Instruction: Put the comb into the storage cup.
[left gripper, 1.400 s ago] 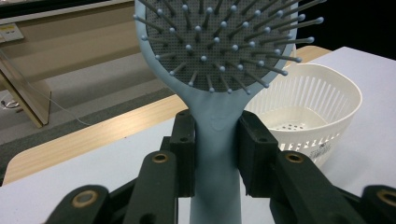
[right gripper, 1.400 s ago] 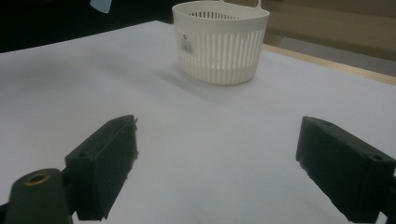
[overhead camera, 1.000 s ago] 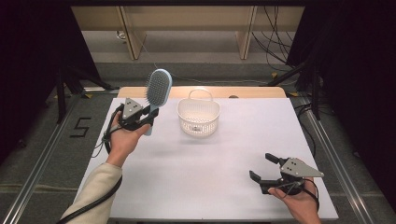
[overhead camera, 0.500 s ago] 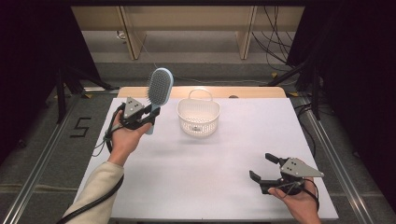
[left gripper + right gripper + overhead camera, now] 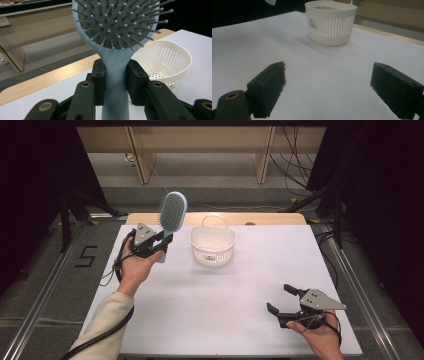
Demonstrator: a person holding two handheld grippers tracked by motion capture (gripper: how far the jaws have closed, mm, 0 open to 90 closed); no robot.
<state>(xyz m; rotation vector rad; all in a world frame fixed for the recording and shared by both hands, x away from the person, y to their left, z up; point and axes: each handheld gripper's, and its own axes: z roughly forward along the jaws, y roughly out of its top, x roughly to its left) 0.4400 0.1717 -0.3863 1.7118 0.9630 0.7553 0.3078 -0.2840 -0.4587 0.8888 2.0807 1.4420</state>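
Spanning most of the high view, 1 table point(image 5: 220, 320) with a white top and a pale wooden strip along its far edge carries the items listed. Item 1: white slotted plastic basket point(image 5: 212, 246), upright with a thin loop handle at its far rim, standing on the far half of the table near the middle; a small label shows on its wall in the right gripper view point(image 5: 330, 22), and its perforated floor shows in the left gripper view point(image 5: 162, 62). Item 2: light blue hairbrush point(image 5: 170, 217) with a grey bristle pad, held upright above the table's far left part, just left of the basket and apart from it, head up and bristles facing the camera. Item 3: left tool point(image 5: 159, 244), in a hand at the far left, its 2 black jaws pressed against both sides of the hairbrush handle point(image 5: 115, 75), gripping it below the head. Item 4: right tool point(image 5: 280, 301), in a hand at the near right corner, low over the table and well apart from the basket, jaws spread wide with nothing between them point(image 5: 328, 85).
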